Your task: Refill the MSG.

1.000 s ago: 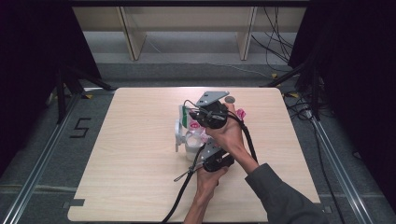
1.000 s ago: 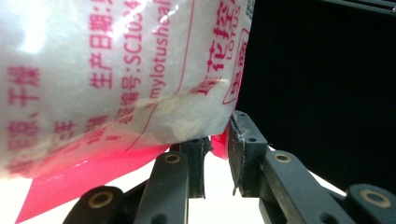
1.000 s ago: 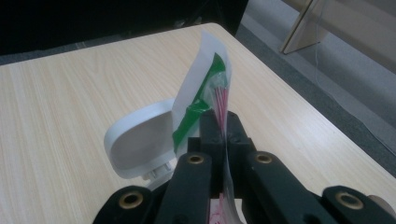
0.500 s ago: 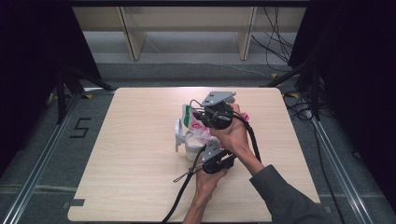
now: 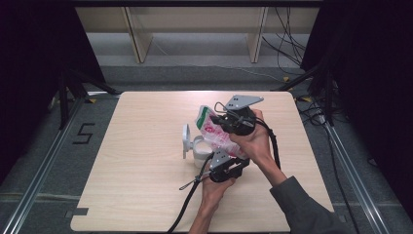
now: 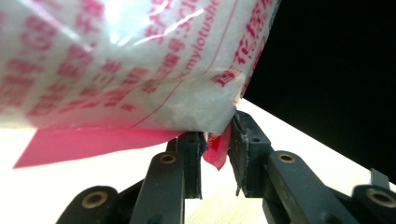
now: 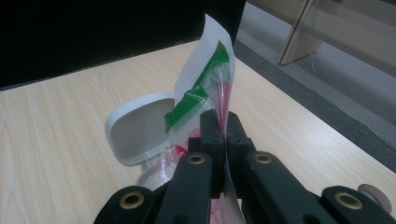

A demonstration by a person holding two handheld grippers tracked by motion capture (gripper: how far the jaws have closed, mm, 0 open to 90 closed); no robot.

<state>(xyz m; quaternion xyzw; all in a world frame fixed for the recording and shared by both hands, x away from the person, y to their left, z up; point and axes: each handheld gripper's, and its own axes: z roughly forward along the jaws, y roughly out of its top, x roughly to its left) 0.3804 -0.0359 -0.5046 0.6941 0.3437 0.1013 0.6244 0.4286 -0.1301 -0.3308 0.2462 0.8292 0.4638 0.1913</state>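
Observation:
A clear plastic bag [image 5: 212,130] with pink print and a green top strip hangs tilted over a white tub [image 5: 198,152] whose lid [image 5: 185,139] stands open. My right gripper [image 5: 223,120] is shut on the bag's upper edge [image 7: 205,84], its jaws [image 7: 224,128] pinching the film. My left gripper [image 5: 220,157] reaches up from below to the bag's lower pink corner [image 6: 217,151]. Its jaws [image 6: 215,149] have just been opening. The corner sits loosely between the pads, which stand wider than the film.
The wooden table [image 5: 136,165] has bare room left of the tub and along its front. A small round disc [image 7: 373,195] lies on the table close to the right gripper. Shelving and cables stand beyond the far edge.
The right hand has shifted a little to the right with the bag, pulling it up and stretching it over the tub. The left hand has stayed under the bag.

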